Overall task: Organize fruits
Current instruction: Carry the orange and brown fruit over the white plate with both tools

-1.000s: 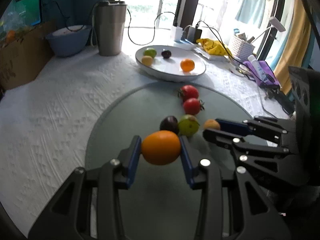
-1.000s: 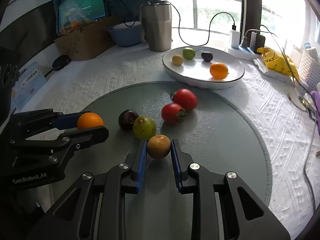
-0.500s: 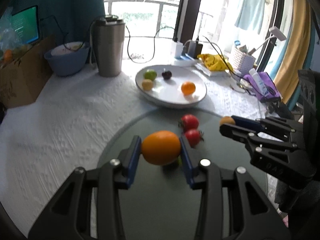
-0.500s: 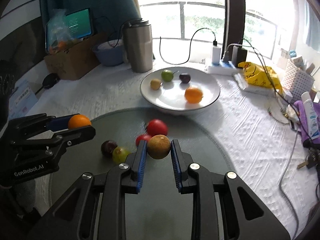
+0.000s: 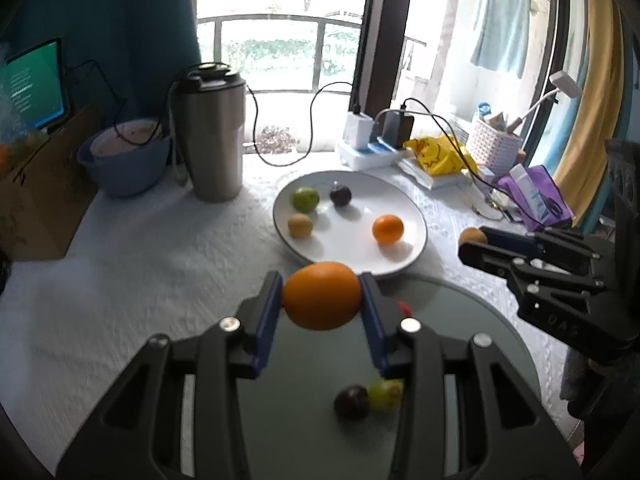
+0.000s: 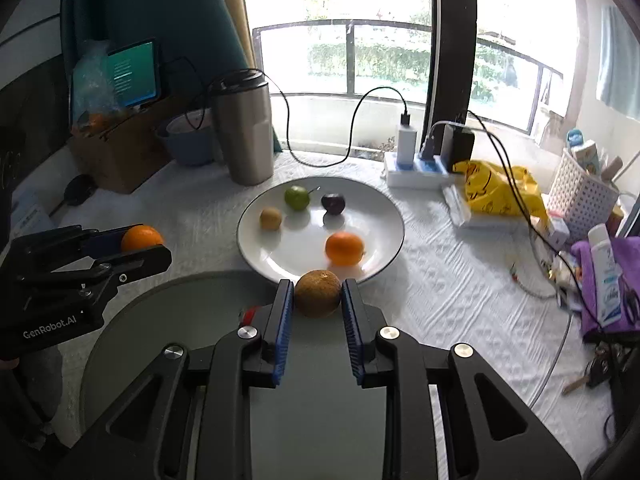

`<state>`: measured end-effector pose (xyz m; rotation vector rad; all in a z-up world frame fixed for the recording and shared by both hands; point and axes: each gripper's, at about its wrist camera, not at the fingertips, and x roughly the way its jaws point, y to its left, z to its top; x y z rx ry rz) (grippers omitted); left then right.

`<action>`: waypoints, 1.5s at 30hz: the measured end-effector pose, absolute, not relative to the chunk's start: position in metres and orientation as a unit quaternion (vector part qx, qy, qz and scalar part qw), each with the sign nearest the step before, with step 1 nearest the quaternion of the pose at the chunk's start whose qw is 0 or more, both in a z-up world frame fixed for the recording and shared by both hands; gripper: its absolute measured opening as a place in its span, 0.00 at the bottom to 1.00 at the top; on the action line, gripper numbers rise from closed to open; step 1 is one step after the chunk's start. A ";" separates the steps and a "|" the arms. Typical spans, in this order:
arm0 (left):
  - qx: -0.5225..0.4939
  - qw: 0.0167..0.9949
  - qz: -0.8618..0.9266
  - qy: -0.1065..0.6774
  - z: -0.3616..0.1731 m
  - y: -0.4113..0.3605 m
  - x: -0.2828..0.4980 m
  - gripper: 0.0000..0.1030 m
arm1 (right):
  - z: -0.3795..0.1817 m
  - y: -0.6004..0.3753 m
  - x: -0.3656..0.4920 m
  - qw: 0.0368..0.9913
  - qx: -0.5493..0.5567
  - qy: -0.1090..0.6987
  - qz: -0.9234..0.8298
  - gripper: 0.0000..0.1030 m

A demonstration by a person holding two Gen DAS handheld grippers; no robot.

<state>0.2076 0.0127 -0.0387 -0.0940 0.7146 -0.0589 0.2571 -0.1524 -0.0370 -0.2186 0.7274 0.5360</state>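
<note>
My left gripper is shut on an orange and holds it in the air just short of the white plate. My right gripper is shut on a brown round fruit near the plate's front rim. The plate holds a green fruit, a dark plum, a small brown fruit and an orange. On the grey round mat below lie a dark plum and a green fruit; a red tomato peeks out behind my left finger.
A steel tumbler and a blue bowl stand at the back left. A power strip with chargers, a yellow bag, a white basket and a purple cloth crowd the right side.
Both grippers have risen and moved forward from the mat toward the plate, each still holding its fruit. The fruits left on the mat now lie below and behind the fingers.
</note>
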 end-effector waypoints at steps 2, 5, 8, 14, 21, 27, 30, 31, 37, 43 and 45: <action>-0.040 0.936 -0.029 0.348 -0.037 0.013 0.216 0.39 | -0.036 -0.152 0.264 0.895 -0.105 0.349 0.257 0.26; -0.035 0.937 -0.031 0.345 -0.036 0.011 0.228 0.39 | -0.035 -0.152 0.275 0.897 -0.105 0.346 0.255 0.26; -0.025 0.940 -0.032 0.339 -0.035 0.008 0.240 0.39 | -0.034 -0.152 0.286 0.897 -0.108 0.344 0.255 0.26; -0.029 0.939 -0.033 0.341 -0.041 0.011 0.268 0.39 | -0.039 -0.151 0.309 0.896 -0.115 0.346 0.254 0.26; -0.057 0.935 -0.033 0.348 -0.052 0.020 0.296 0.39 | -0.048 -0.150 0.335 0.896 -0.102 0.354 0.248 0.26; -0.073 0.927 -0.039 0.365 -0.068 0.024 0.321 0.39 | -0.058 -0.144 0.360 0.895 -0.095 0.358 0.250 0.26; -0.068 0.927 -0.040 0.366 -0.071 0.022 0.332 0.39 | -0.065 -0.139 0.375 0.891 -0.092 0.366 0.251 0.26; -0.066 0.927 -0.041 0.367 -0.072 0.022 0.335 0.39 | -0.067 -0.137 0.380 0.891 -0.090 0.369 0.250 0.26; -0.072 0.924 -0.028 0.375 -0.083 0.028 0.352 0.39 | -0.082 -0.134 0.403 0.889 -0.061 0.389 0.235 0.26; -0.066 0.925 -0.016 0.375 -0.088 0.028 0.357 0.39 | -0.094 -0.130 0.408 0.886 -0.064 0.398 0.228 0.26; -0.064 0.924 -0.014 0.376 -0.089 0.028 0.358 0.39 | -0.096 -0.128 0.408 0.888 -0.071 0.397 0.223 0.26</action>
